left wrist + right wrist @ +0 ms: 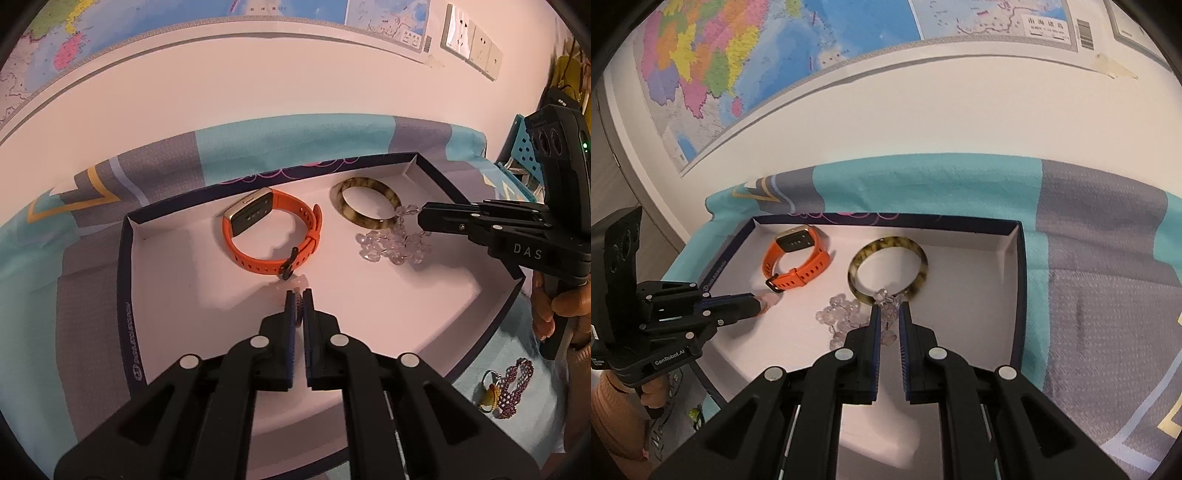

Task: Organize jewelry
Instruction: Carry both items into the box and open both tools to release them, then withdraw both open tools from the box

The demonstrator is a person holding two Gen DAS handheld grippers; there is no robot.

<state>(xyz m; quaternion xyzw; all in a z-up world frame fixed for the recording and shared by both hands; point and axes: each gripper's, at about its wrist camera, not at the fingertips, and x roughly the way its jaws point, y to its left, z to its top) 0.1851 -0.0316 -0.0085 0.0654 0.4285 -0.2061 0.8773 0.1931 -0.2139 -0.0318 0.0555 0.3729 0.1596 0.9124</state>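
Observation:
A dark-rimmed white box (pixel 125 258) (pixel 1017 295) holds an orange watch (pixel 273 229) (pixel 796 264), a tortoiseshell bangle (pixel 369 203) (pixel 888 267) and a clear bead bracelet (pixel 391 243) (pixel 842 314). My left gripper (pixel 299 295) (pixel 762 301) is shut on a small pale pink piece (pixel 295 283) (pixel 770 298) just in front of the watch buckle, low over the box floor. My right gripper (pixel 888 308) (pixel 419 218) is shut on the bead bracelet, whose beads hang down to the box floor by the bangle.
The box sits on a teal and grey cloth (pixel 1108 258). Outside the box at the right lie a purple bead bracelet (pixel 517 384) and a ring with a yellow piece (pixel 489 391). A wall with maps stands behind.

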